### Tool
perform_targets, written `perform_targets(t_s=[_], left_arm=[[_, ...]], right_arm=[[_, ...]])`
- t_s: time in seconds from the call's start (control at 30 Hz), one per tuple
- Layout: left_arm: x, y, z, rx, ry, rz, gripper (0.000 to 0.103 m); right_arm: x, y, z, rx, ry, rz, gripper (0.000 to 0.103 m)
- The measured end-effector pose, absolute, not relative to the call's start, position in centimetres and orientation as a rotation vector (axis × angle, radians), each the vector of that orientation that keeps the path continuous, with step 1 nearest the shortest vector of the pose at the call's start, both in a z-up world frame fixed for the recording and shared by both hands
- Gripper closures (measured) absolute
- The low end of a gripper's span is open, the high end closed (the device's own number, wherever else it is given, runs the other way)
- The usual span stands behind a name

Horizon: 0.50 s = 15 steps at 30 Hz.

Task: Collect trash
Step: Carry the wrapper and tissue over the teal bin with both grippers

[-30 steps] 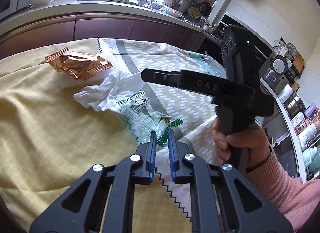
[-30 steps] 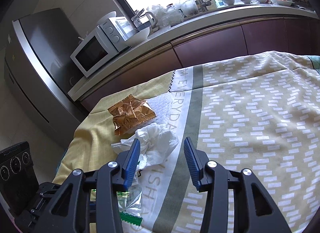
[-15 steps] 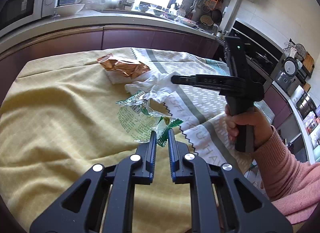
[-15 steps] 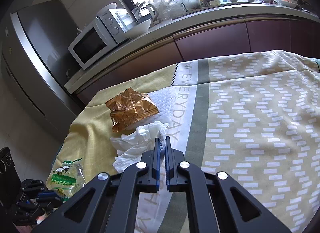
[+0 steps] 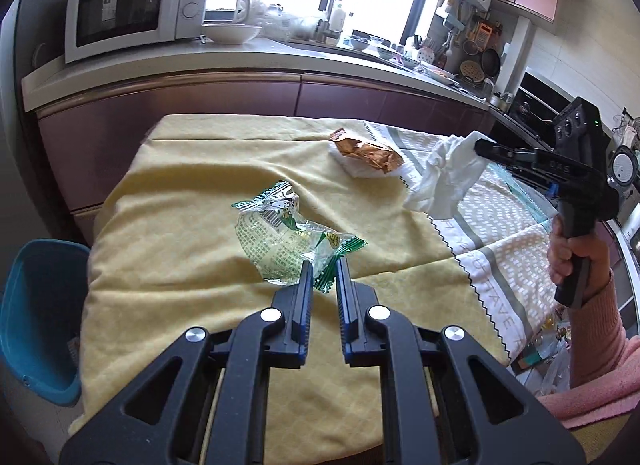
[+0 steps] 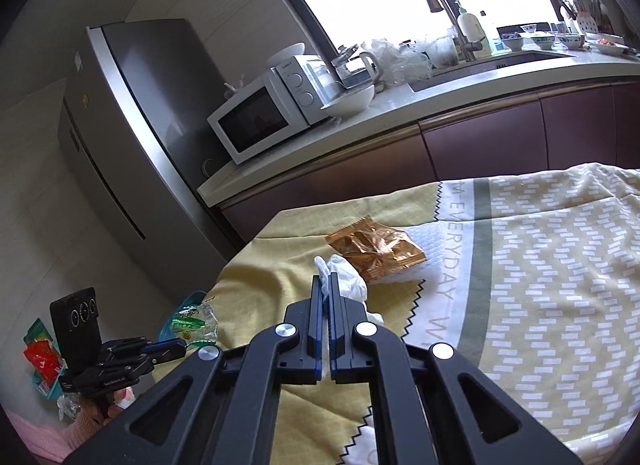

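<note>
Clear wrapper [image 5: 286, 243], green print and green crimped ends, crumpled, hanging off the cloth by one end pinched between the left gripper [image 5: 321, 279] pads. White tissue [image 5: 444, 181], wadded and creased, lifted clear of the cloth, dangling from the tip of the right gripper [image 6: 329, 285], clamped tight between its pads. Copper foil packet [image 5: 366, 151], crinkled, torn open at one end, lying flat on a white quilted napkin [image 6: 430, 243] near the far edge of the yellow cloth [image 5: 180, 225]. Blue bin [image 5: 36, 325] low beside the cloth's near left corner, open-topped.
</note>
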State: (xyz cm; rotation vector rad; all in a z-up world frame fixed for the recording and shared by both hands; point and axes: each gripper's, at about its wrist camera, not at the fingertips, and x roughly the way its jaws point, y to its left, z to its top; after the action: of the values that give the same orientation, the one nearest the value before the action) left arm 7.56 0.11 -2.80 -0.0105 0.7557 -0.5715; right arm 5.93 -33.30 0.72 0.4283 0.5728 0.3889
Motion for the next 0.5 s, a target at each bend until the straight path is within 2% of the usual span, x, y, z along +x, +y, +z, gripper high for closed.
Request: perform_targets(t_s=[0.5], left_arm=[[6.9, 11.3, -0.2, -0.045, 0.678, -0.341, 0.091]], right_arm=[[8.1, -24.3, 4.8, 0.367, 0.524, 0.613, 0.101]])
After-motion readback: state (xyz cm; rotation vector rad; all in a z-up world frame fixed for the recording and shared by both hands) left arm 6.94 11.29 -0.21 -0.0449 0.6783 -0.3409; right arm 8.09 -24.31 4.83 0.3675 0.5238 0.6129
